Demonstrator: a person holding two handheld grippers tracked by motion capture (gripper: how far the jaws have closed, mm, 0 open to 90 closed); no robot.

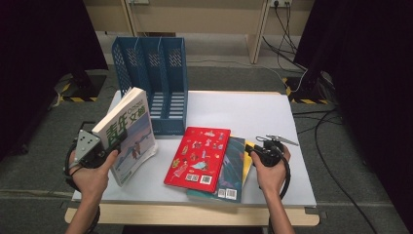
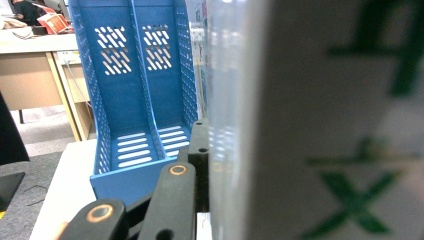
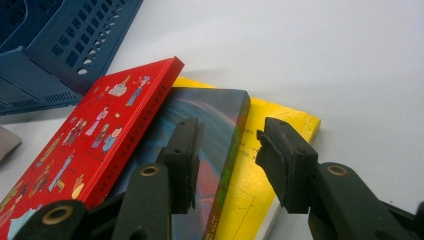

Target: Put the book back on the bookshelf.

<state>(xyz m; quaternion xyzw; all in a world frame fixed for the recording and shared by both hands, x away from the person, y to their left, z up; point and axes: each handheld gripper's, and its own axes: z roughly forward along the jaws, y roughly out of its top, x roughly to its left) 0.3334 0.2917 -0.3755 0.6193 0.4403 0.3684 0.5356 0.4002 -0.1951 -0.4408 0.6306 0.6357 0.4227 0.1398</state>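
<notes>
My left gripper point(image 1: 112, 145) is shut on a white and blue book point(image 1: 127, 135) with green characters, held up on edge and tilted over the table's left side. In the left gripper view the book point(image 2: 325, 125) is close on the right, with one black finger point(image 2: 198, 155) flat against its cover. A red book point(image 1: 197, 156) lies on a dark teal book point(image 1: 233, 170), and both rest on a yellow book point(image 1: 249, 155). My right gripper point(image 1: 251, 149) is open at the right edge of this stack, its jaws astride the teal book's edge point(image 3: 235, 145) without pressing.
A blue three-slot file rack point(image 1: 151, 87) stands at the table's back left, just beyond the held book, its slots point(image 2: 135, 100) open toward me. Bare white tabletop point(image 1: 253, 112) stretches behind and to the right of the stack. Cables run across the floor at the right.
</notes>
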